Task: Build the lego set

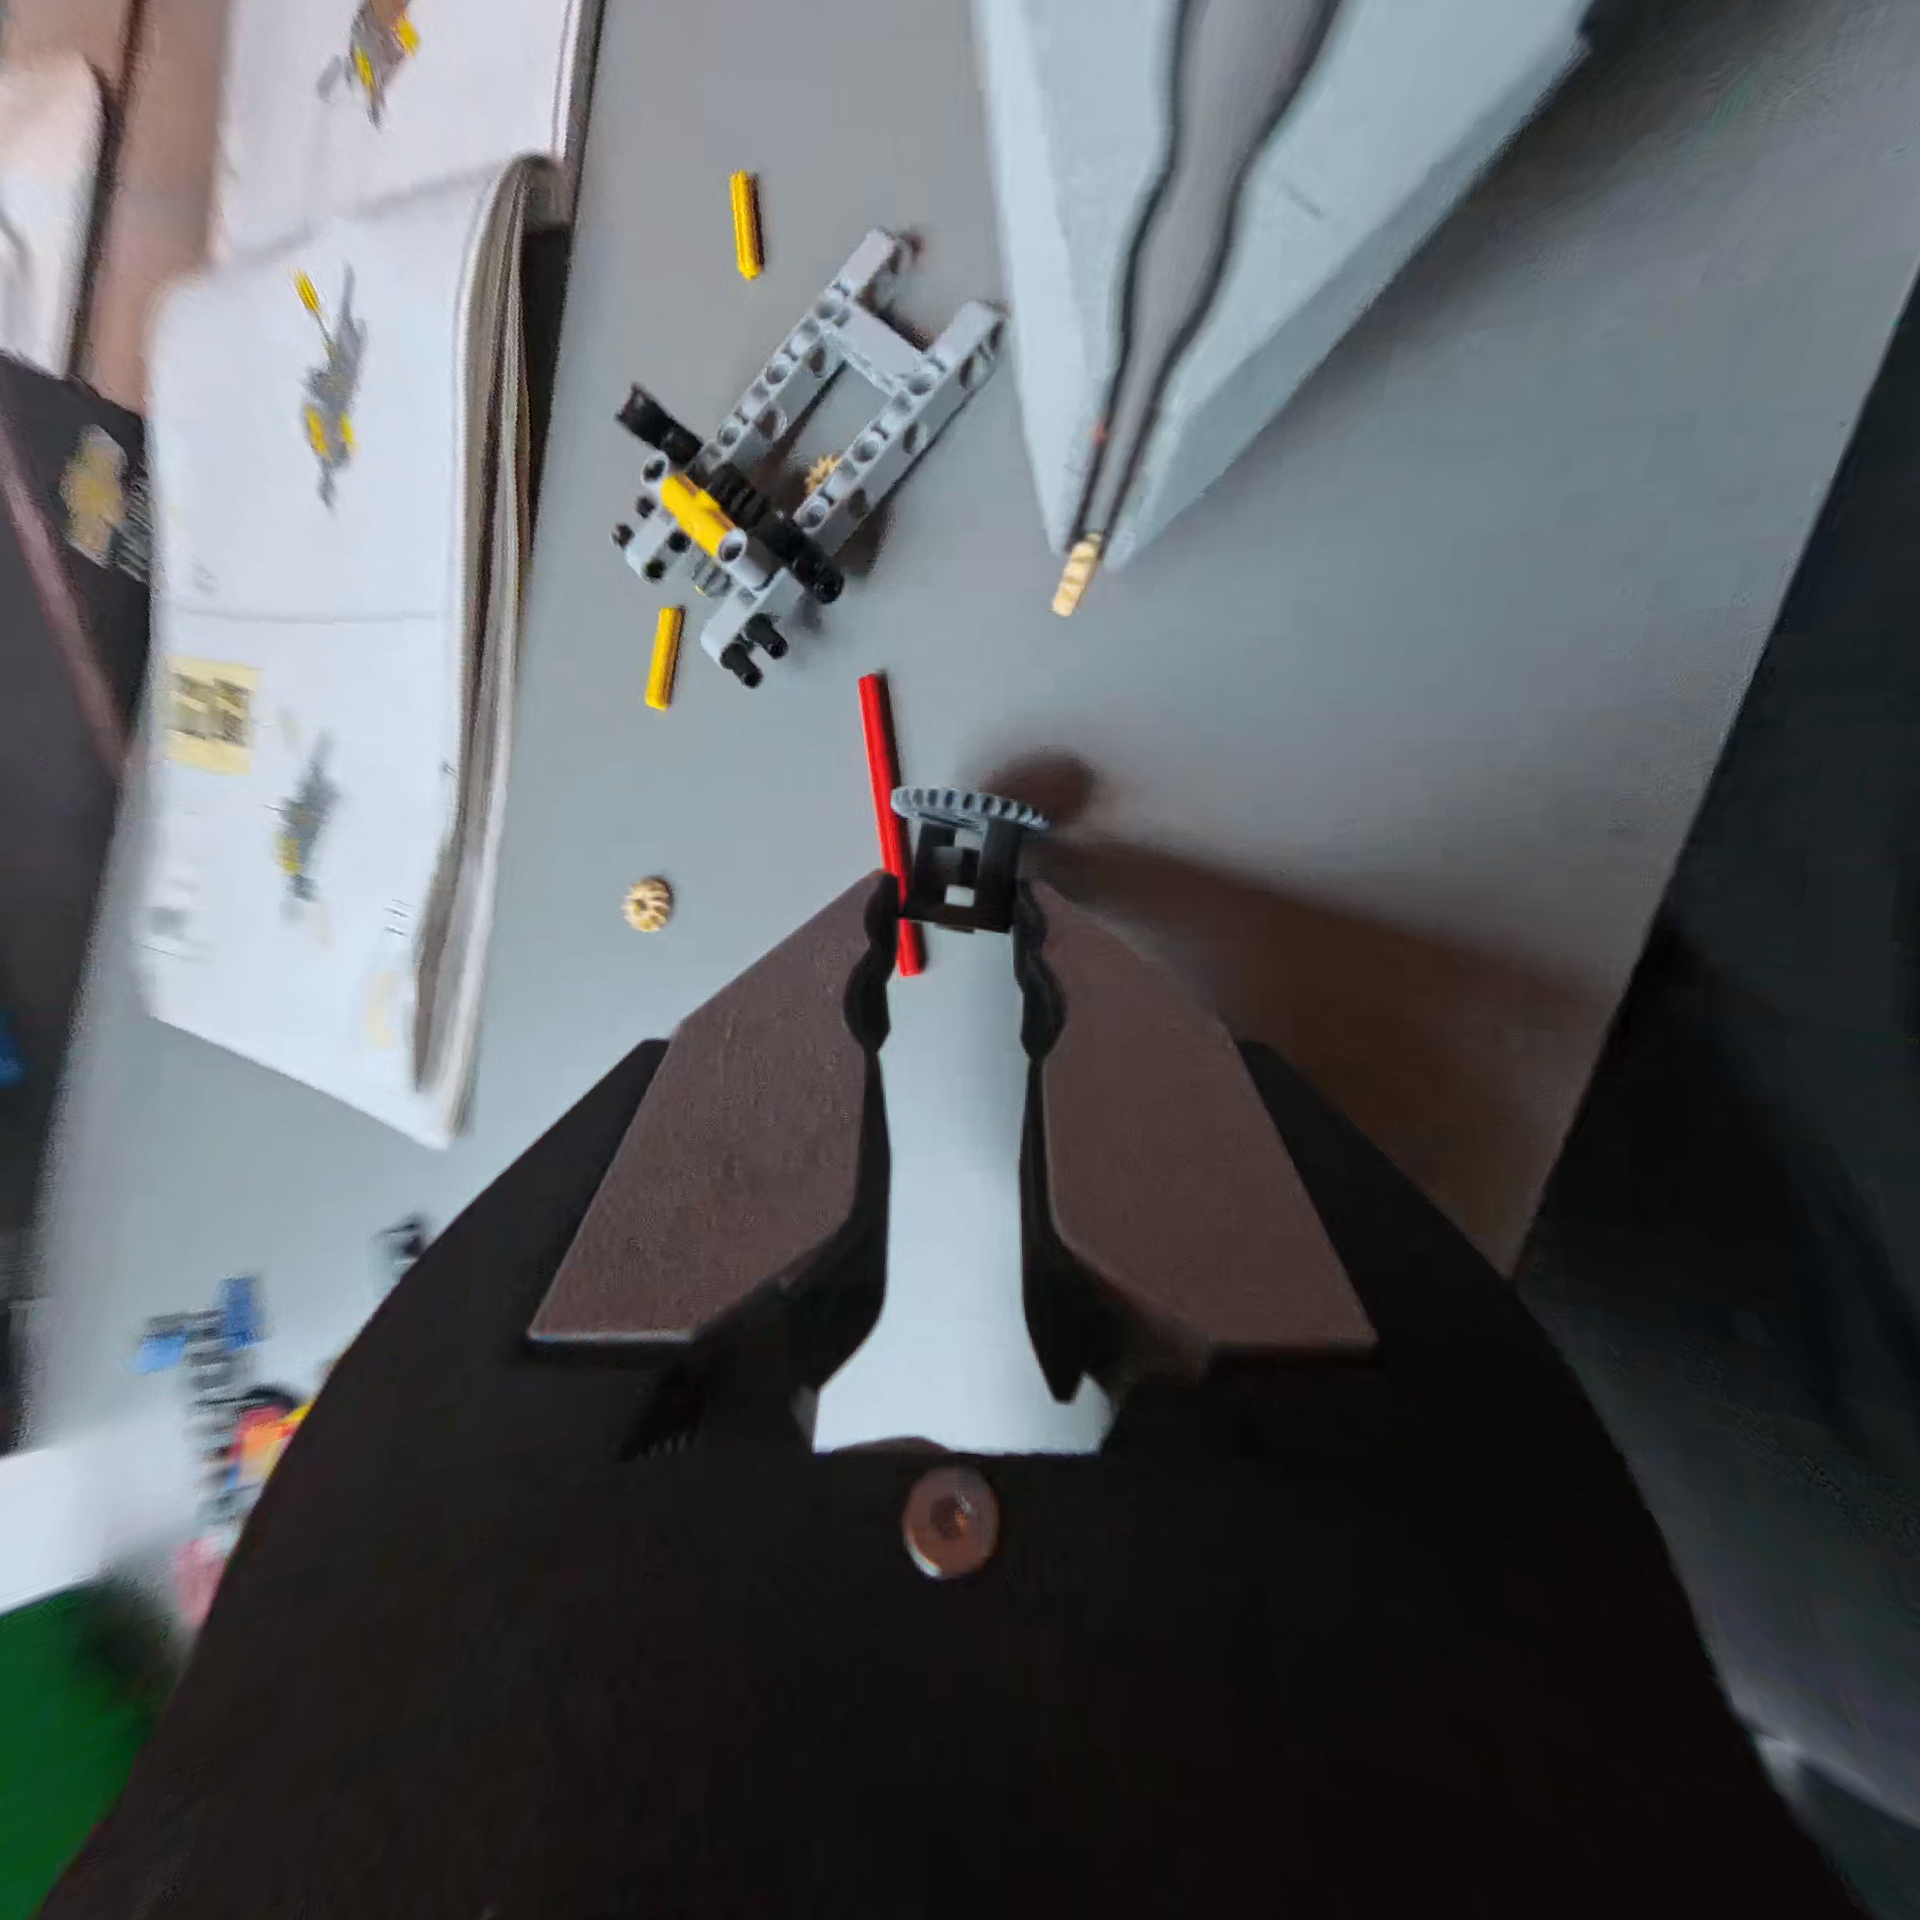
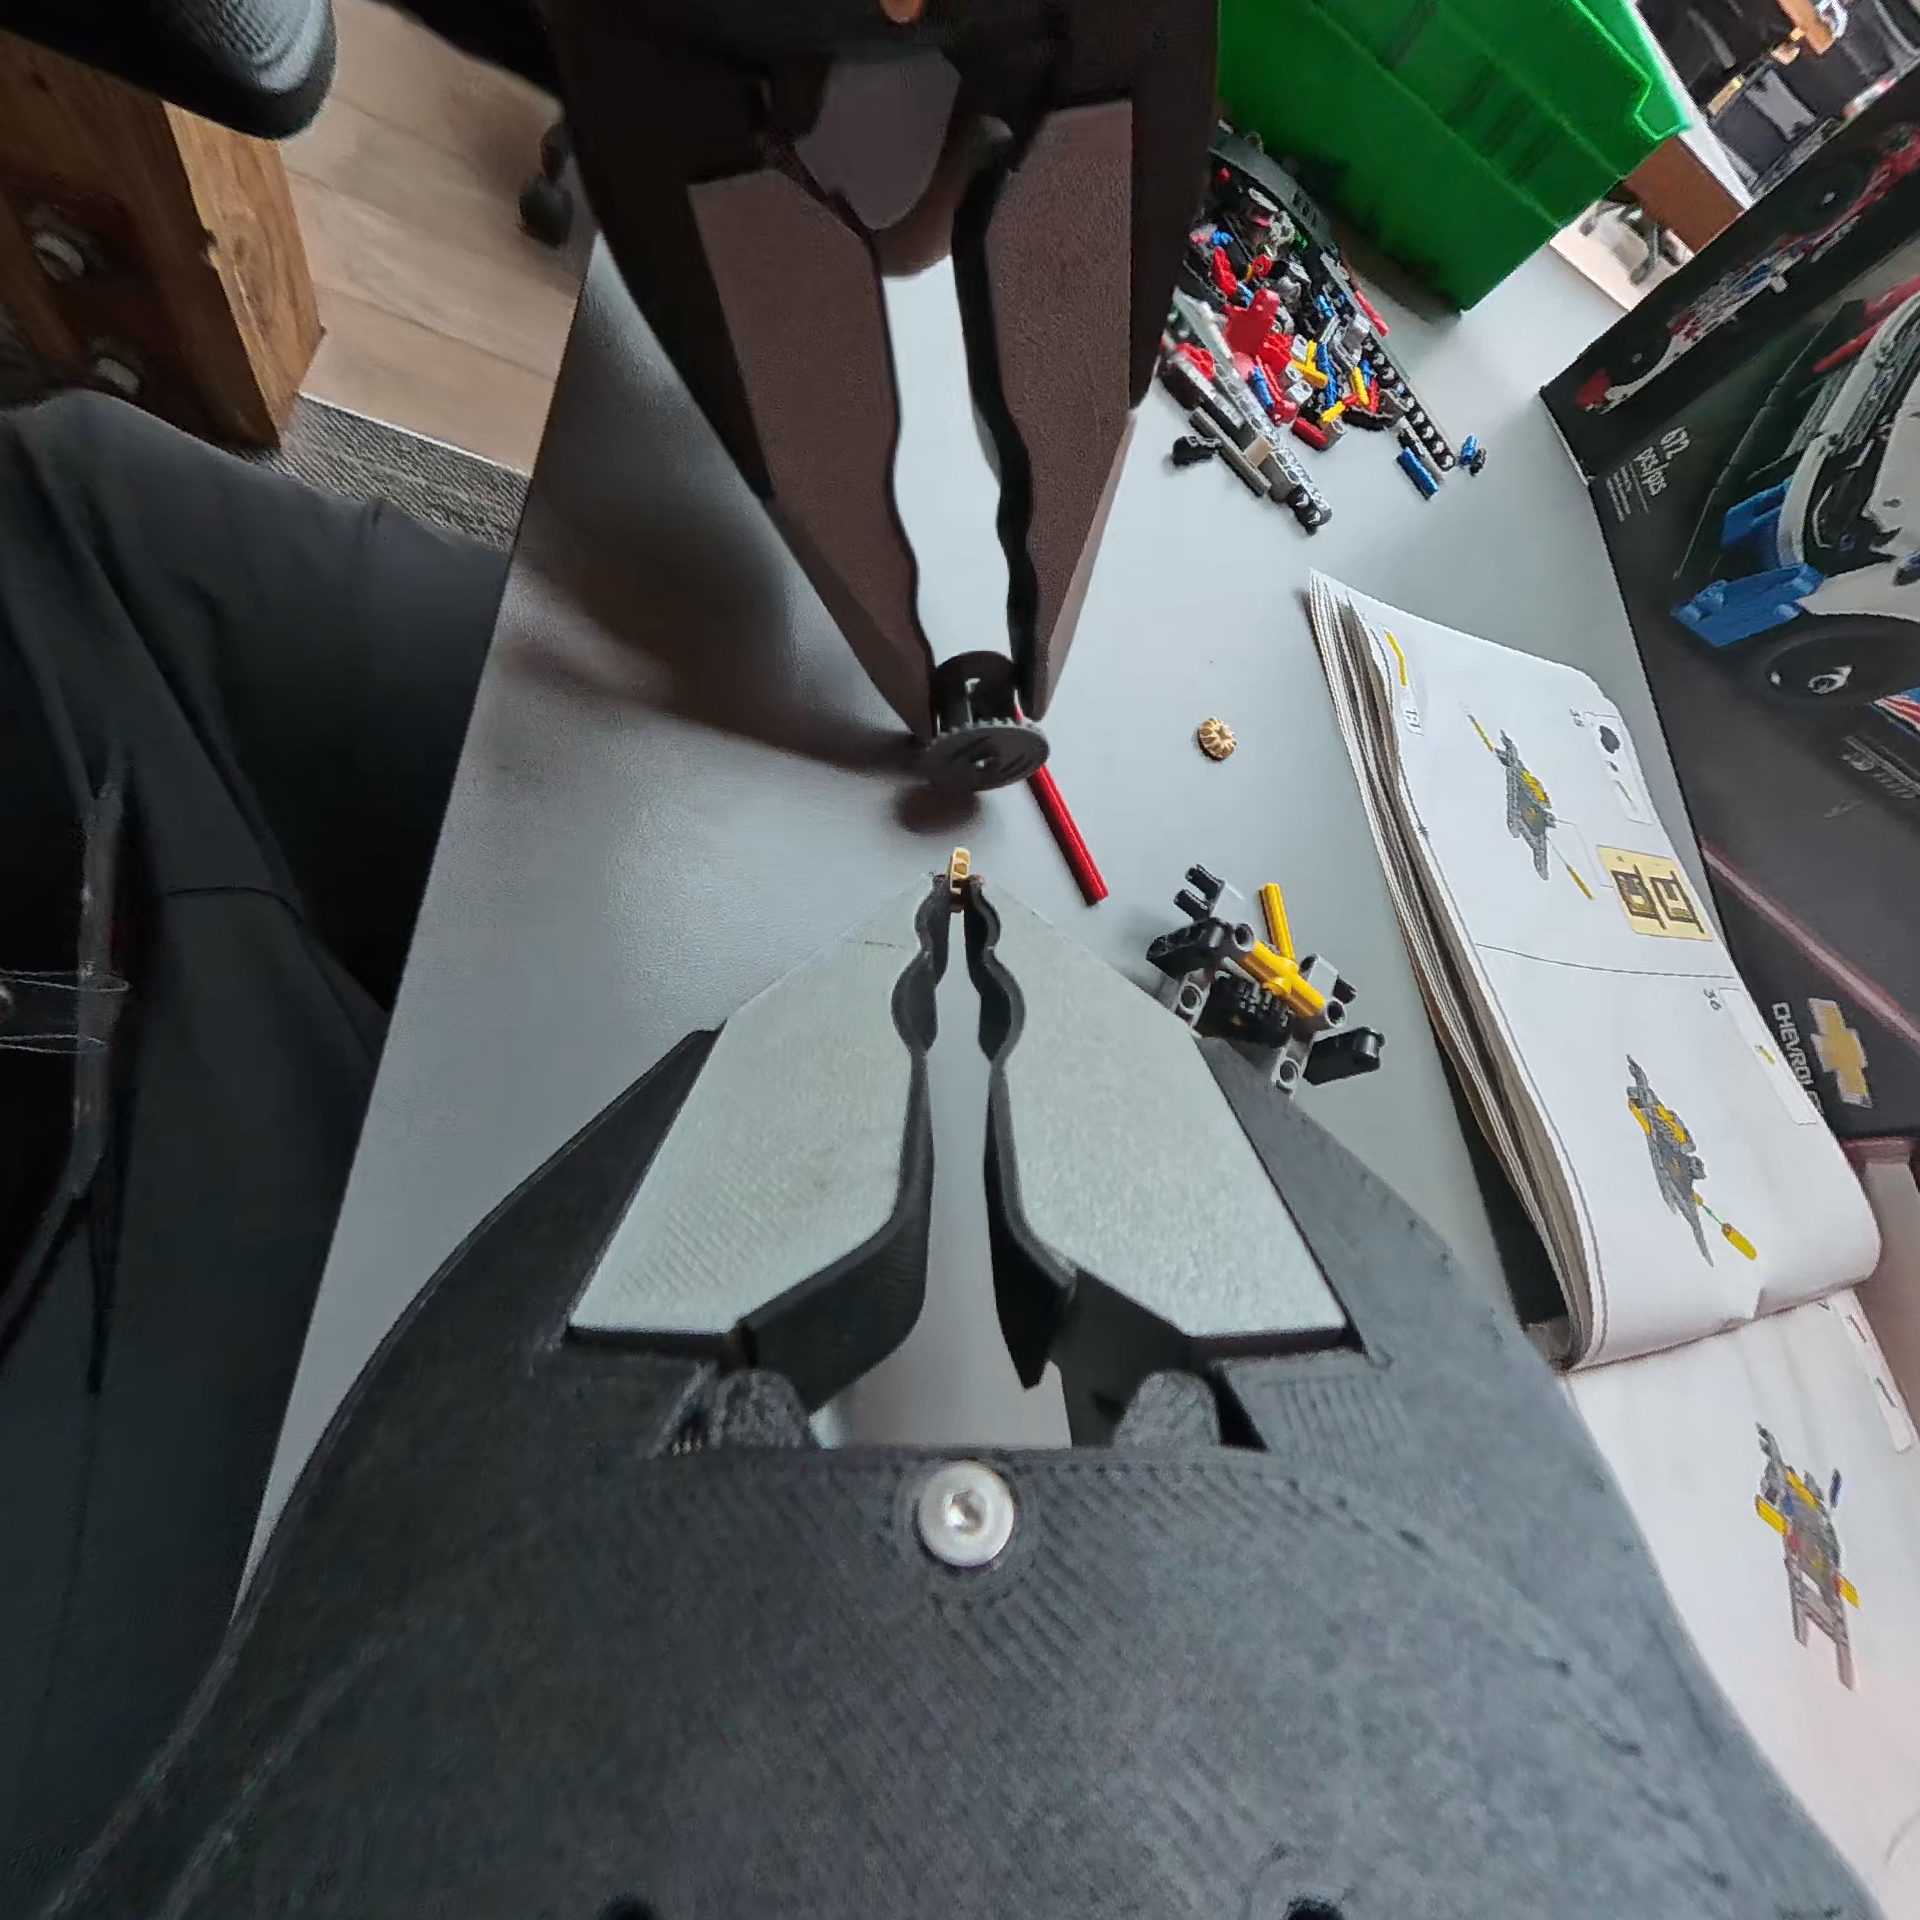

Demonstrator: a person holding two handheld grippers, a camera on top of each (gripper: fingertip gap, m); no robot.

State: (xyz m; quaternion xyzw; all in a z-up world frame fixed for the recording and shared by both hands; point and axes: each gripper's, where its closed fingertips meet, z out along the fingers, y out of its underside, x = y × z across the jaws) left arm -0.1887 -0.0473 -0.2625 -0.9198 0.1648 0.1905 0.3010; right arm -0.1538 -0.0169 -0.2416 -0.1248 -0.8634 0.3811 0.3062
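Note:
My left gripper (image 1: 956,899) has brown pads and is shut on a black differential piece with a grey gear ring (image 1: 966,836), held just above the grey table. In the right wrist view this gripper (image 2: 977,707) comes down from the top with the piece (image 2: 977,753). My right gripper (image 2: 958,896) has grey pads and is shut on a small tan gear (image 2: 958,868), a short way from the differential. It shows in the left wrist view (image 1: 1086,551) at upper right. A red axle (image 1: 885,800) lies beside the differential. The grey frame assembly (image 1: 800,447) lies farther off.
Two yellow axles (image 1: 746,223) (image 1: 663,657) and a loose tan gear (image 1: 647,902) lie near the assembly. An open instruction booklet (image 2: 1558,987), a set box (image 2: 1818,520), a pile of loose parts (image 2: 1288,353) and a green bin (image 2: 1455,125) border the table. A person in dark clothing (image 2: 208,831) sits at its edge. Tip to tip, the grippers are about 6 cm apart.

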